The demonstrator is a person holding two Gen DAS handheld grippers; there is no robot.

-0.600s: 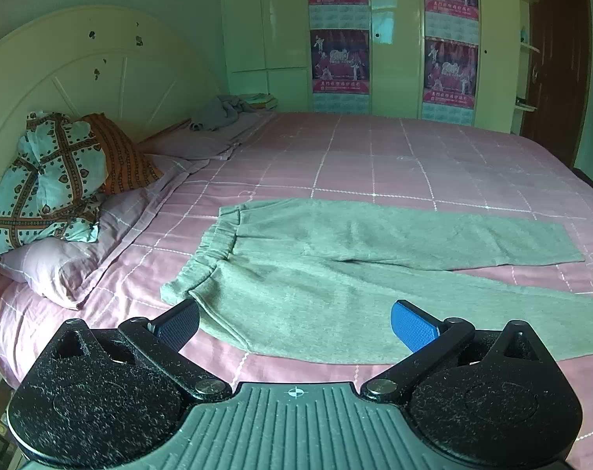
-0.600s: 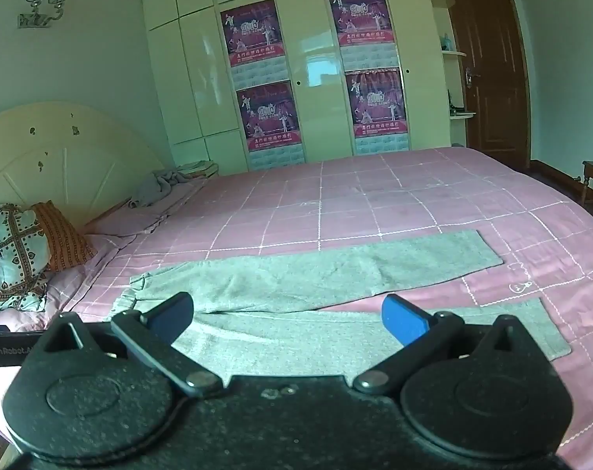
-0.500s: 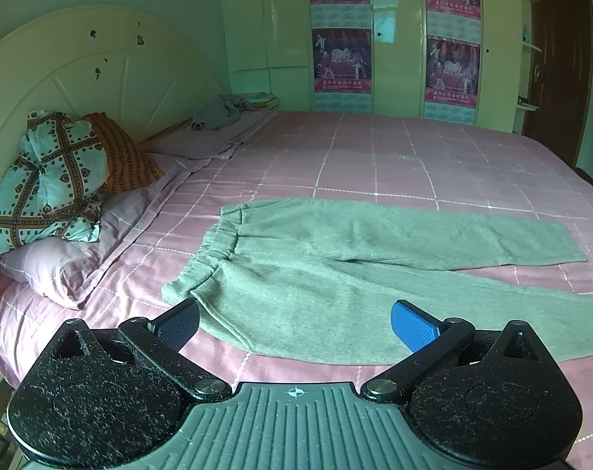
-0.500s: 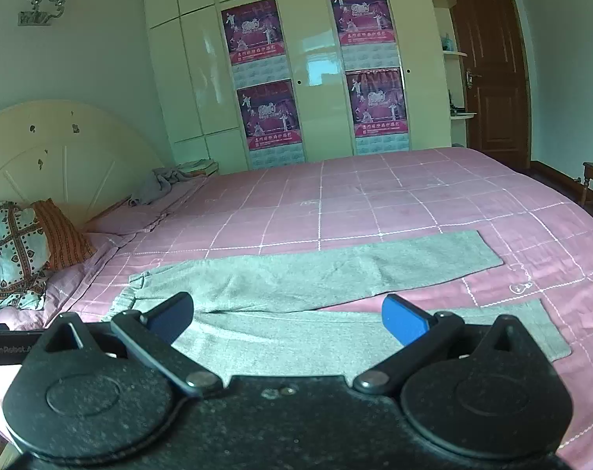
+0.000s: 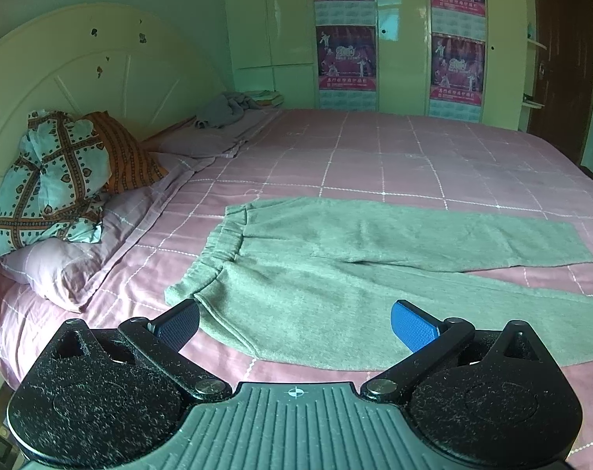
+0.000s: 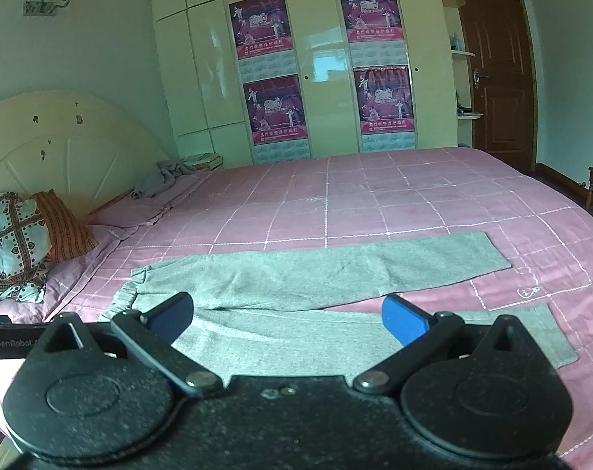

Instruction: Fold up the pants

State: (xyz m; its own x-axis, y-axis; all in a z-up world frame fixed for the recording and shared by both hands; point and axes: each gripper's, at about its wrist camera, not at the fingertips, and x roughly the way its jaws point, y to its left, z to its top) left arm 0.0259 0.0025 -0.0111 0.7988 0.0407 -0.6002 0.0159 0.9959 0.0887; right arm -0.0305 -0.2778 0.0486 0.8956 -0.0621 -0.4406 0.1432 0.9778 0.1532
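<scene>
The grey pants (image 5: 335, 274) lie flat on the pink checked bed (image 5: 413, 164), waistband toward the pillows (image 5: 73, 258) and headboard, both legs stretched out toward the foot end with a narrow wedge of bedspread showing between them. Nothing is folded yet, so as I judge it the step in hand is the first fold: bringing one leg over onto the other.

My left gripper (image 5: 294, 323) hovers just above the near corner of the waistband, its fingers (image 5: 413, 331) spread wide with nothing between them. My right gripper (image 6: 286, 319) hangs over the near leg around mid-length, fingers (image 6: 404, 325) equally wide and empty, and the near cuff (image 6: 547, 333) lies off to the right of it.

To do this well I want to pinch the near edge at two points that match: the waistband corner with the left, and the outer seam far down the near leg, close to the cuff, with the right. That probably means sliding the right one further toward the cuff before closing. I should come down shallow so the lower finger slips under the fabric only and does not gather the bedspread with it. Then lift both ends together, keep the edge taut between them, and carry it across so the seams and cuffs line up on the far leg (image 6: 355, 266). The knit looks soft and limp, so a slack middle is likely to sag and wrinkle
</scene>
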